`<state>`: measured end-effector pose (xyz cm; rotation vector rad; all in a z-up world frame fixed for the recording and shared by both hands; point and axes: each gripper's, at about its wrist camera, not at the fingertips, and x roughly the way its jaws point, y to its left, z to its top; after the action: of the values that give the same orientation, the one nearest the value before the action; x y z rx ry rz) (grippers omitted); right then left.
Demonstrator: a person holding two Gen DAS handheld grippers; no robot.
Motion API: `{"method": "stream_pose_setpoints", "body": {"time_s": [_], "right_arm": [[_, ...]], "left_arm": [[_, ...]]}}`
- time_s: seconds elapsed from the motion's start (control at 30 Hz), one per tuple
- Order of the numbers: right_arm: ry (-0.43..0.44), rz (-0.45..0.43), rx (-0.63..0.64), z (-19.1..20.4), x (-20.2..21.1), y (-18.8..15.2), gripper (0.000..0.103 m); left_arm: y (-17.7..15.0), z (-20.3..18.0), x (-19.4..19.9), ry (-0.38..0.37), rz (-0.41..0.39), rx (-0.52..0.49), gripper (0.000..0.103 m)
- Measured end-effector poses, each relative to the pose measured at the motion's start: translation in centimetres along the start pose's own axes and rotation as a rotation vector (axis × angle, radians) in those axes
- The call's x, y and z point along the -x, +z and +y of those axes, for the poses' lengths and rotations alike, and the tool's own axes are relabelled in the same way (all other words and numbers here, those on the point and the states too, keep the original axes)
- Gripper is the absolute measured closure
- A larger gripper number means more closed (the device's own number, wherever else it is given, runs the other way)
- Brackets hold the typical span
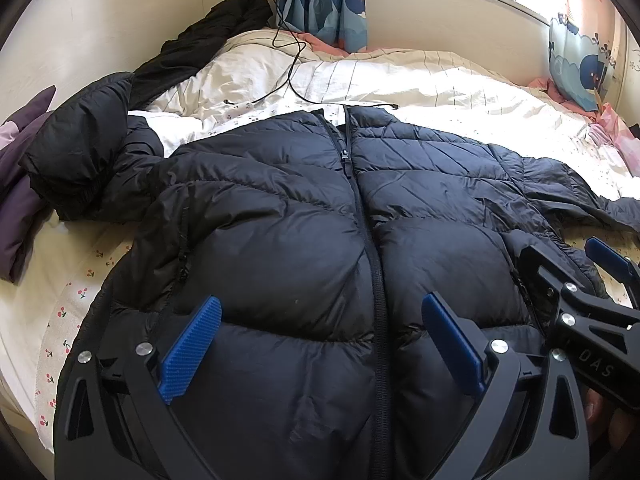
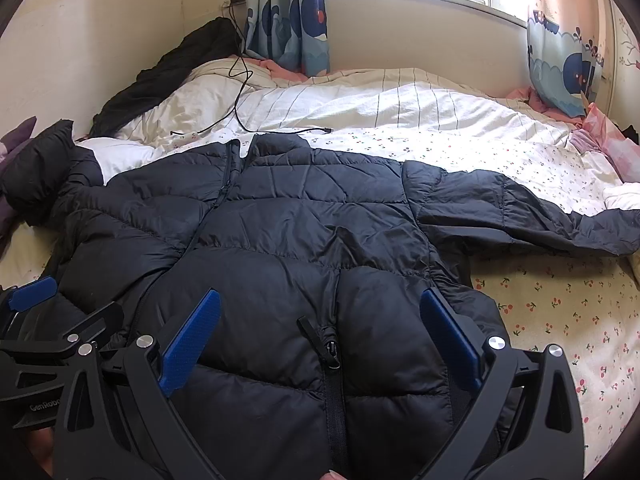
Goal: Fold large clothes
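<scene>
A black puffer jacket [image 1: 280, 220] [image 2: 300, 220] lies front-up on the bed, zipped, collar toward the far side. One sleeve [image 1: 80, 160] is bunched up at the left. The other sleeve [image 2: 540, 216] stretches out flat to the right. My left gripper [image 1: 321, 304] hangs open over the lower front, straddling the zipper, with nothing between its blue pads [image 1: 192, 348]. My right gripper [image 2: 320, 298] is open too, over the jacket's right lower panel near a pocket zipper [image 2: 332, 348]. Each gripper shows in the other's view: the right gripper [image 1: 572, 258], the left gripper [image 2: 68, 304].
A white striped duvet [image 1: 400, 80] covers the far half of the bed, with a black charging cable [image 1: 288, 68] trailing across it. Another dark garment [image 1: 200, 40] lies along the headboard. Purple cloth [image 1: 20, 168] sits at the left edge. Cherry-print sheet [image 2: 560, 320] shows at the right.
</scene>
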<state>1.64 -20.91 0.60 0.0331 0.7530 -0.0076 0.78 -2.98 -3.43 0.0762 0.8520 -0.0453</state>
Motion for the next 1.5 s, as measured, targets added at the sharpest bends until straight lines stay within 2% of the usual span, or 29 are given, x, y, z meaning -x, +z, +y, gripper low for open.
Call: {"method": "stream_pose_setpoints", "body": {"time_s": [0.8, 1.03, 1.17, 1.37, 1.43, 1.5], "right_arm": [[-0.003, -0.019, 0.002, 0.0, 0.1, 0.1, 0.007], [-0.019, 0.02, 0.01, -0.3, 0.3, 0.5, 0.007], [-0.034, -0.022, 0.0, -1.7, 1.1, 1.4, 0.007], [0.024, 0.093, -0.121, -5.5, -1.5, 1.4, 0.007], [0.04, 0.125, -0.123, -5.7, -2.2, 1.3, 0.007], [0.052, 0.121, -0.115, -5.9, -1.7, 1.6, 0.007]], "left_arm": [[0.0, 0.0, 0.0, -0.001, 0.0, 0.001, 0.007], [0.0, -0.1, -0.1, -0.005, 0.002, 0.003, 0.007], [0.3, -0.4, -0.1, -0.024, 0.001, 0.016, 0.007], [0.6, -1.4, -0.9, -0.048, 0.025, 0.006, 0.007], [0.7, -2.2, -1.5, -0.045, 0.048, -0.02, 0.007], [0.8, -2.6, -1.8, -0.045, 0.066, -0.038, 0.007]]}}
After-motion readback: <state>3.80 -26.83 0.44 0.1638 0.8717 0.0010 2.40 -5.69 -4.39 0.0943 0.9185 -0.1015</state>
